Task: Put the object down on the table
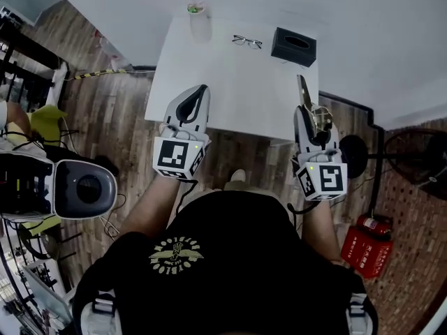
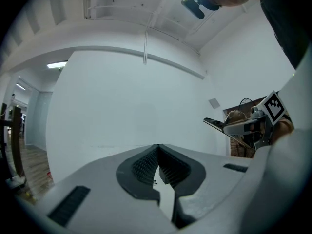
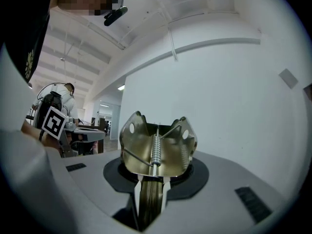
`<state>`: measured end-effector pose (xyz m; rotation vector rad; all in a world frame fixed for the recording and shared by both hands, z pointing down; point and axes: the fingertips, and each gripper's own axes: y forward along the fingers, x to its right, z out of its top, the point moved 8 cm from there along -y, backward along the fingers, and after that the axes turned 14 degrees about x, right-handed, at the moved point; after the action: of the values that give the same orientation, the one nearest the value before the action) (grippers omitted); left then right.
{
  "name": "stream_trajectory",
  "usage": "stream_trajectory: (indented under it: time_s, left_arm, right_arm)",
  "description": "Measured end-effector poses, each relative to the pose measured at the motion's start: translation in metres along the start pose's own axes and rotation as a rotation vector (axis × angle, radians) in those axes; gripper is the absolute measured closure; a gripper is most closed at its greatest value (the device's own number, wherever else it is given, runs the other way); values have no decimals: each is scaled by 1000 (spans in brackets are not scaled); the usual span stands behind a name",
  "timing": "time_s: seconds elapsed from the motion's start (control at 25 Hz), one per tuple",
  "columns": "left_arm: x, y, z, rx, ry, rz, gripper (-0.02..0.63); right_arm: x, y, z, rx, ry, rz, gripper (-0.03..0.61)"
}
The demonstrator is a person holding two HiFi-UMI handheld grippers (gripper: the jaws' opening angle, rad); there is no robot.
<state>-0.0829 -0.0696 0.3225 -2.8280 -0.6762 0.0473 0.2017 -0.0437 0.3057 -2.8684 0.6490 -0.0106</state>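
**Head view.** A white rectangular table (image 1: 230,82) fills the upper middle of the frame, with wooden plank floor (image 1: 105,117) around it. At the table's far edge stand a pale cup (image 1: 199,21), a pair of thin-framed glasses (image 1: 247,42) and a black box with a slot in its top (image 1: 293,46). The person in a black shirt holds both grippers out level at the table's near edge. The left gripper (image 1: 202,89), at centre left, has its curved tips together and carries nothing. The right gripper (image 1: 312,121), at centre right, is clamped on a brass-coloured metal spring clip (image 1: 307,100). The clip's long end points up the frame over the table's near right corner.

**Left gripper view.** The left gripper (image 2: 157,147) has its ribbed dark pads meeting at the tips, with only a narrow slit lower down and nothing between them. A plain white wall (image 2: 122,96) lies behind. At the right edge the right gripper (image 2: 243,128) shows side on, with the clip (image 2: 217,123) sticking out of it.

**Right gripper view.** The right gripper (image 3: 152,179) pinches the clip (image 3: 156,147) by its thin lower end, with the jaws partly apart and pressed against the metal. The clip's two pierced wings and its coil spring stand upright above the pads, against the white wall (image 3: 219,91). The left gripper (image 3: 73,130) shows at the left edge.
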Motion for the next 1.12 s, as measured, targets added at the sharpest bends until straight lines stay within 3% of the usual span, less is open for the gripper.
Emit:
stream_trajectory:
  time_s: [0.24,0.6,1.12]
  left_arm:
    - [0,21,-2,5,7,49,607]
    - [-15,27,3,3,47,105,606]
    - [-43,60,-10,1,48,70,606]
  right_arm:
    - [29,20,-2,20,6,20,468]
    - [35,43,-5,36,28,69,468]
    - [38,83,-15,43,29,46,468]
